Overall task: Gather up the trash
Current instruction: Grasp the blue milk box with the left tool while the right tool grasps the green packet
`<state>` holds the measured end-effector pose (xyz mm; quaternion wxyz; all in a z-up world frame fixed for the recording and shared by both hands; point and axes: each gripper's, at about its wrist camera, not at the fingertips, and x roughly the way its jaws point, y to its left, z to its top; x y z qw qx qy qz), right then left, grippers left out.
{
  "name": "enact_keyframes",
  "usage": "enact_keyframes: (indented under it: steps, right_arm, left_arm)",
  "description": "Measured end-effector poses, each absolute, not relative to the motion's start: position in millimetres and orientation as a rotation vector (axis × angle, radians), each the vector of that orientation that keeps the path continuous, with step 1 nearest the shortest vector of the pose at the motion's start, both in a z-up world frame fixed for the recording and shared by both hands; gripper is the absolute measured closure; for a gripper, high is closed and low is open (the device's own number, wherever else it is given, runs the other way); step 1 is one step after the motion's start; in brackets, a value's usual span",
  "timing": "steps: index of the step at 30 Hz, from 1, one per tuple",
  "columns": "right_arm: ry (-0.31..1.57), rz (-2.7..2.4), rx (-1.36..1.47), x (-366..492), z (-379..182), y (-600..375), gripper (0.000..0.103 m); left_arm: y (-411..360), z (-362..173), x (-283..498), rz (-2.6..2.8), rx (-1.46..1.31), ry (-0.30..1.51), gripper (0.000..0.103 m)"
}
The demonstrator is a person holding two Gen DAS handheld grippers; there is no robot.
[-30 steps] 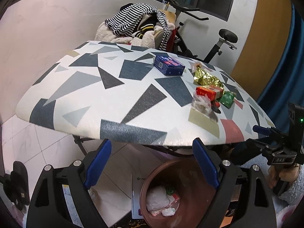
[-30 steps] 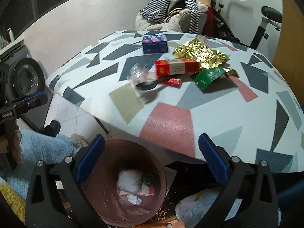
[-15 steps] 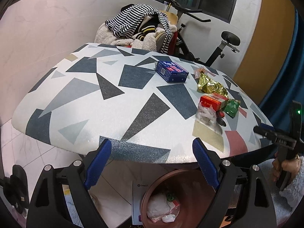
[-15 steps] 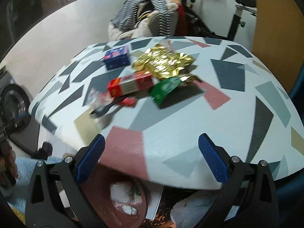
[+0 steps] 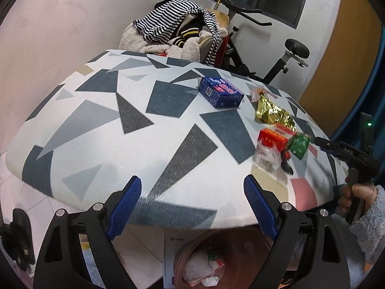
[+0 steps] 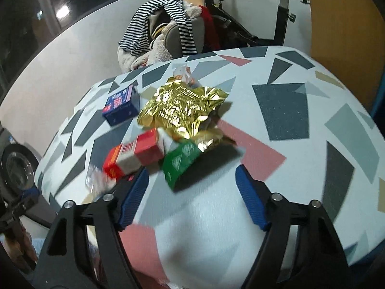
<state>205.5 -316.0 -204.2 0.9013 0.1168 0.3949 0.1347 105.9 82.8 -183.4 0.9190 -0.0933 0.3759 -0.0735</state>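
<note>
Patterned table [image 5: 101,130] fills the left view; left gripper [image 5: 192,204] hangs wide open and empty at lower centre, trash far right. In the right view, right gripper [image 6: 192,190], jaws just closing, empty, has the green packet [image 6: 179,162] directly ahead, long axis slanting upper right.

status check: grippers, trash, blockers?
Left gripper open, empty. Right gripper open, jaws just closing, nothing between them, nearing green packet. Red box crowds it.

Behind the bench [image 5: 101,130] with its geometric-patterned cover: a chair heaped with striped clothing [image 5: 173,24] and fleece. Exercise bike [image 5: 291,50] farther right, against the white wall. Front-loading washing machine [image 6: 16,166] at far left.
</note>
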Motion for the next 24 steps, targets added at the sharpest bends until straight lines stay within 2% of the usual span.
enact_keyframes:
  steps: [1, 8, 10, 13, 17, 24]
  right_arm:
    - [0.821, 0.282, 0.255, 211, -204, -316, 0.043]
    - [0.889, 0.284, 0.408, 242, -221, -316, 0.052]
    - [0.878, 0.294, 0.417, 242, -220, -316, 0.075]
    - [0.84, 0.296, 0.425, 236, -214, -320, 0.087]
    - [0.769, 0.275, 0.368, 225, -201, -322, 0.093]
    - [0.687, 0.253, 0.25, 214, -179, -325, 0.094]
  left_arm:
    - [81, -182, 110, -0.154, -0.193, 0.771, 0.018]
    - [72, -187, 131, -0.177, -0.234, 0.807, 0.018]
    - [72, -188, 137, -0.183, -0.263, 0.82, 0.017]
    - [68, -187, 150, -0.185, -0.286, 0.84, 0.011]
    - [53, -179, 178, -0.191, -0.258, 0.858, 0.006]
    - [28, -169, 274, -0.192, -0.326, 0.917, 0.006]
